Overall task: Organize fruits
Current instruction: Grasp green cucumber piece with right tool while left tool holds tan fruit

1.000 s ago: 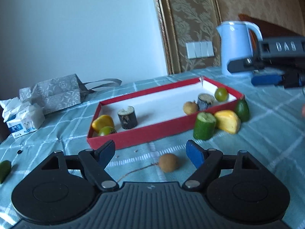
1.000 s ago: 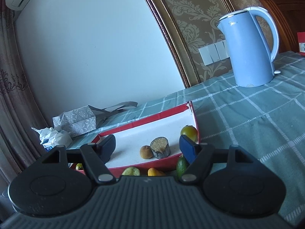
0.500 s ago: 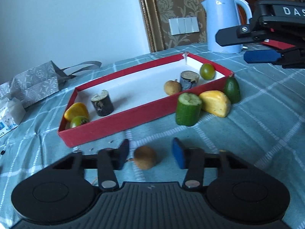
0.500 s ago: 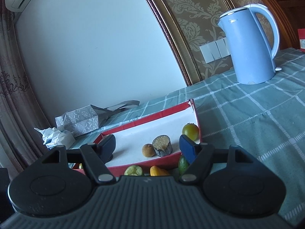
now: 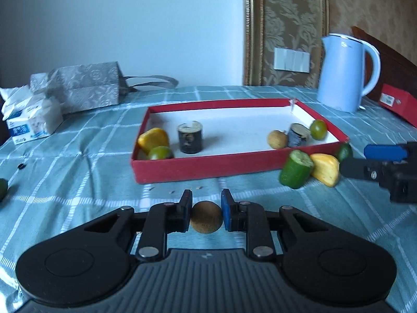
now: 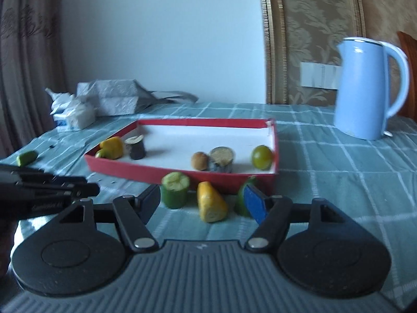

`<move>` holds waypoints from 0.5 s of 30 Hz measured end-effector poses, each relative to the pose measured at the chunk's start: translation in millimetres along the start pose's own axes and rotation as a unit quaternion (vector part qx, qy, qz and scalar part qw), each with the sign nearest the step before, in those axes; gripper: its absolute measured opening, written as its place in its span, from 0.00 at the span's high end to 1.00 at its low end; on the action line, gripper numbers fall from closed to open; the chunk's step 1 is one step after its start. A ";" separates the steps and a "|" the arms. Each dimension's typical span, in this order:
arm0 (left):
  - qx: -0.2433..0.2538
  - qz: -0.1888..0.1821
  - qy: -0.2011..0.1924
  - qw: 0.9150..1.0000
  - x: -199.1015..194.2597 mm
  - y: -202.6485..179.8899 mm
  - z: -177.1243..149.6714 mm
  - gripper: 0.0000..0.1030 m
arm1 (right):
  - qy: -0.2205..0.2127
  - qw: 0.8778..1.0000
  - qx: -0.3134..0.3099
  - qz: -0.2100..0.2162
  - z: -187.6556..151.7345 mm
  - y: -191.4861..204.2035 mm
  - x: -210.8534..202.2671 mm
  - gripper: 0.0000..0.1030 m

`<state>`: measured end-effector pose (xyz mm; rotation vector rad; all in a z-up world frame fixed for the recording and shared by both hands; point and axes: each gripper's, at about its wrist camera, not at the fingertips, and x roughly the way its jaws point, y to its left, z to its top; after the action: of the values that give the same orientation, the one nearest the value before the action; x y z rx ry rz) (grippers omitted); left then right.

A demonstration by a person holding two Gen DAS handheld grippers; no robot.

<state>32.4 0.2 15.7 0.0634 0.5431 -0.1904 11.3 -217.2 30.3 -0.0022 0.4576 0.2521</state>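
Left wrist view: the left gripper (image 5: pixel 206 215) pinches a small round brown fruit (image 5: pixel 206 217) between its two blue pads, low over a teal checked tablecloth (image 5: pixel 78 172). Just beyond it lies a red tray (image 5: pixel 208 169) with a white floor. Inside, at the left end, sit a yellow fruit (image 5: pixel 153 138), a green lime (image 5: pixel 159 152) and a dark stub (image 5: pixel 190 137); at the right end sit a tan fruit (image 5: pixel 277 139), a second dark stub (image 5: pixel 298 135) and a green ball (image 5: pixel 318 129). Outside the tray's right front corner lie a cut green piece (image 5: pixel 296 169), a yellow wedge (image 5: pixel 325 173) touching it, and a dark green fruit (image 5: pixel 344 152) behind. The right gripper (image 5: pixel 383 161) enters from the right edge, near these three. A blue kettle (image 5: pixel 344 73) stands behind the tray; a grey bag (image 5: pixel 78 86) and a tissue pack (image 5: pixel 31 117) lie far left. Right wrist view: the right gripper (image 6: pixel 203 200) has its jaws spread and slowly closing, with nothing pressed between them. The cut green piece (image 6: pixel 175 193), the yellow wedge (image 6: pixel 210 203) and the dark green fruit (image 6: pixel 242 200) lie on the cloth between and just beyond the fingers, in front of the tray (image 6: pixel 182 174). The left gripper (image 6: pixel 52 190) shows at the left edge. The picture is slightly blurred.
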 end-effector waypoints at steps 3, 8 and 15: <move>-0.004 0.000 -0.001 1.000 0.8 3.4 -1.3 0.78 | 0.004 1.000 0.005 0.019 0.7 14.5 6.3 0.32; -0.008 -0.009 -0.002 1.000 1.9 4.7 -2.4 0.78 | 0.012 0.999 0.018 0.038 2.7 28.5 18.0 0.33; -0.018 -0.017 -0.002 1.000 1.7 7.7 -2.3 0.78 | 0.039 0.998 0.042 0.036 6.5 29.4 46.8 0.33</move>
<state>34.2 7.7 12.9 0.0188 0.5443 -0.2134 47.6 -177.1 17.3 0.0862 0.5471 0.3054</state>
